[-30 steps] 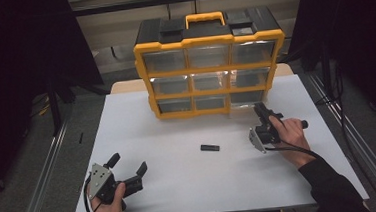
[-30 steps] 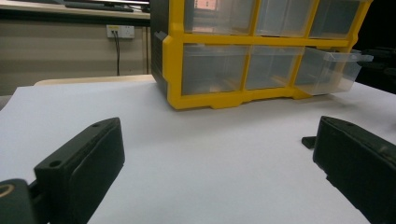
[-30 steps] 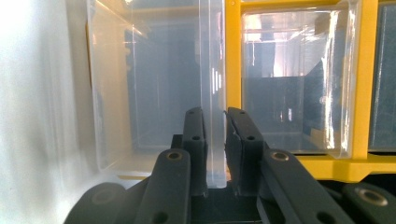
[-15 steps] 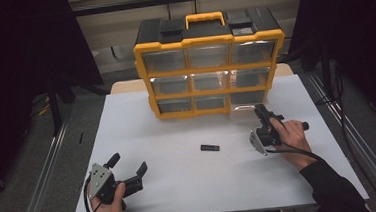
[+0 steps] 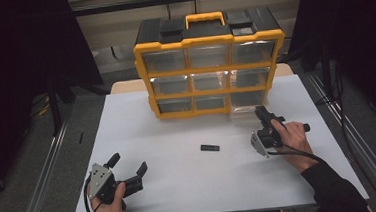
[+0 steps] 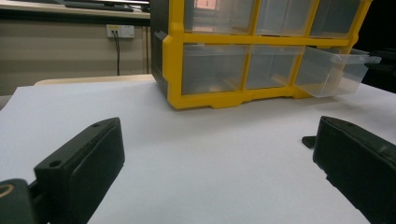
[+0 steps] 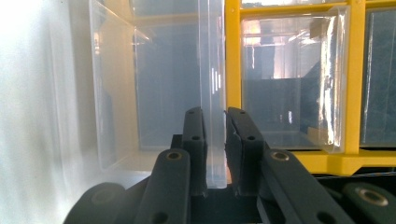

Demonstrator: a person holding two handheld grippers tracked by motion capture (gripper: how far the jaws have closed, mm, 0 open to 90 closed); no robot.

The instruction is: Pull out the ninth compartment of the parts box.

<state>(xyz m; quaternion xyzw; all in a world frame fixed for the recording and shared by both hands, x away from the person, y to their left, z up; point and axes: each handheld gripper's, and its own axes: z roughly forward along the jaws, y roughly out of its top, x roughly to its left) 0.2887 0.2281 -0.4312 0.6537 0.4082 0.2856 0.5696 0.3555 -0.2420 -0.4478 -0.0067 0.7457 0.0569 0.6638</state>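
A yellow and black organiser (image 5: pixel 208 64) with clear drawers stands at the back of the white table (image 5: pixel 181 186). Its bottom right drawer (image 5: pixel 244 109) is pulled partly out. My right gripper (image 5: pixel 260 112) is at that drawer's front. In the right gripper view, the right gripper (image 7: pixel 215 116) is shut on the drawer's clear front lip (image 7: pixel 212 70). My left gripper (image 5: pixel 128 163) rests near the table's front left, open and holding nothing. In the left gripper view, the left gripper (image 6: pixel 217 135) faces the organiser (image 6: pixel 210 100) and the open drawer (image 6: pixel 336 70).
A small flat black piece (image 5: pixel 210 147) lies on the table between the two hands, also visible beside the right jaw in the left gripper view (image 6: pixel 308 140). Metal rails (image 5: pixel 45 171) run along both sides of the table. A wall socket (image 6: pixel 120 31) is behind.
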